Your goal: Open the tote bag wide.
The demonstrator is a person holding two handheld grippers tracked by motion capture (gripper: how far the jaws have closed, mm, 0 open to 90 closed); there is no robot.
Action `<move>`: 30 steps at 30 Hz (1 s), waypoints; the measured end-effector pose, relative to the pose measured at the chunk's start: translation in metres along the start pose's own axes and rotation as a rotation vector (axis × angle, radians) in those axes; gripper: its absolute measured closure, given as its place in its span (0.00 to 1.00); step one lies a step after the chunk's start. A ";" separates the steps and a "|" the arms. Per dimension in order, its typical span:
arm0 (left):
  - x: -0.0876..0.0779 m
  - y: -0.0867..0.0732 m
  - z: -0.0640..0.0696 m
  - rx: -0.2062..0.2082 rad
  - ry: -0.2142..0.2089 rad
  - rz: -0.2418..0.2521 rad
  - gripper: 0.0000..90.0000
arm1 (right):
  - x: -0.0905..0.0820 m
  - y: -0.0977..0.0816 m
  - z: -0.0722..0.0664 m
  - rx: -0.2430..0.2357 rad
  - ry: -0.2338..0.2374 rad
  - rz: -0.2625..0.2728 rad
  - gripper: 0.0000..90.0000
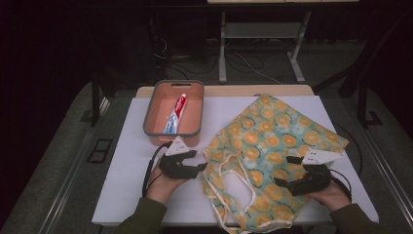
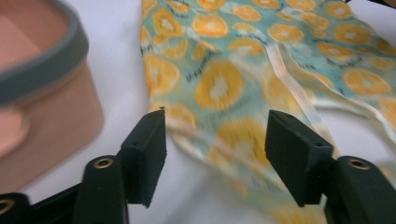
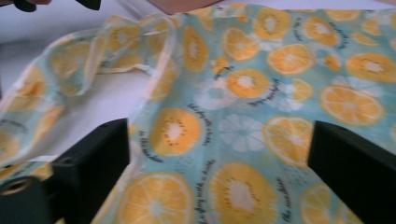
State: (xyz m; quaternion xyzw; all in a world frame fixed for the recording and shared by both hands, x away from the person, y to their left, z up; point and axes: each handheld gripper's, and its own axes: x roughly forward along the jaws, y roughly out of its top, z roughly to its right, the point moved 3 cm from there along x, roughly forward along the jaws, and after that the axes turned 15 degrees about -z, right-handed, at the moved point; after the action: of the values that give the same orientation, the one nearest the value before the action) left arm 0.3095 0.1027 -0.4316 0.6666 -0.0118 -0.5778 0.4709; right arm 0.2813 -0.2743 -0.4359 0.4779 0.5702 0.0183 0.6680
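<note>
High view: left gripper [image 1: 198,161] at lower centre and right gripper [image 1: 282,171] at lower right, both released, flank the fruit-print bag [image 1: 272,141].

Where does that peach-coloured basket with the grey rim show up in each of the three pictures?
High view: the basket sits upper centre-left on the white table, just beyond the left gripper.
Left gripper view: its grey-rimmed corner fills the upper left, beside the left finger.
Right gripper view: a sliver of its peach wall peeks in at the top edge.
Shared landmark: the orange-print bag, lying right of the basket.
</note>
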 end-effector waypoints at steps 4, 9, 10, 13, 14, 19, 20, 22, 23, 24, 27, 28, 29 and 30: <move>-0.012 -0.022 -0.003 -0.020 0.011 -0.004 0.31 | 0.007 0.006 -0.012 -0.035 0.037 -0.025 0.17; -0.025 -0.046 -0.003 -0.053 0.025 0.005 0.21 | 0.020 0.016 -0.030 -0.107 0.093 -0.067 0.29; -0.027 -0.050 -0.003 -0.051 0.029 0.007 0.17 | 0.025 0.019 -0.036 -0.129 0.106 -0.081 0.34; -0.030 -0.055 -0.003 -0.052 0.026 0.009 0.17 | 0.030 0.023 -0.041 -0.143 0.113 -0.090 0.37; -0.030 -0.055 -0.003 -0.053 0.025 0.008 0.17 | 0.032 0.025 -0.043 -0.144 0.113 -0.101 0.39; -0.023 -0.053 -0.001 -0.033 0.011 -0.008 0.16 | 0.052 0.036 -0.043 -0.140 0.089 -0.138 0.47; -0.022 -0.052 -0.001 -0.028 0.009 -0.010 0.16 | 0.055 0.038 -0.043 -0.136 0.090 -0.144 0.48; -0.020 -0.052 -0.001 -0.023 0.007 -0.014 0.15 | 0.062 0.042 -0.041 -0.135 0.080 -0.157 0.49; -0.020 -0.052 -0.002 -0.023 0.007 -0.015 0.15 | 0.065 0.043 -0.040 -0.128 0.072 -0.164 0.52; -0.019 -0.052 -0.002 -0.025 0.007 -0.014 0.15 | 0.068 0.045 -0.039 -0.125 0.066 -0.169 0.53; -0.019 -0.053 -0.004 -0.029 0.007 -0.015 0.15 | 0.072 0.047 -0.037 -0.119 0.062 -0.174 0.60; -0.019 -0.053 -0.004 -0.028 0.007 -0.016 0.15 | 0.076 0.050 -0.035 -0.112 0.062 -0.181 0.69; -0.019 -0.053 -0.004 -0.028 0.006 -0.015 0.15 | 0.077 0.051 -0.034 -0.108 0.060 -0.185 0.73; -0.019 -0.053 -0.004 -0.026 0.005 -0.016 0.15 | 0.077 0.051 -0.034 -0.108 0.060 -0.185 0.73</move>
State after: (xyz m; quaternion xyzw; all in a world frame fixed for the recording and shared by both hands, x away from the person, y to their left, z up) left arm 0.2780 0.1448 -0.4518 0.6618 0.0023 -0.5800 0.4750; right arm 0.3086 -0.1816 -0.4562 0.3855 0.6299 0.0015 0.6743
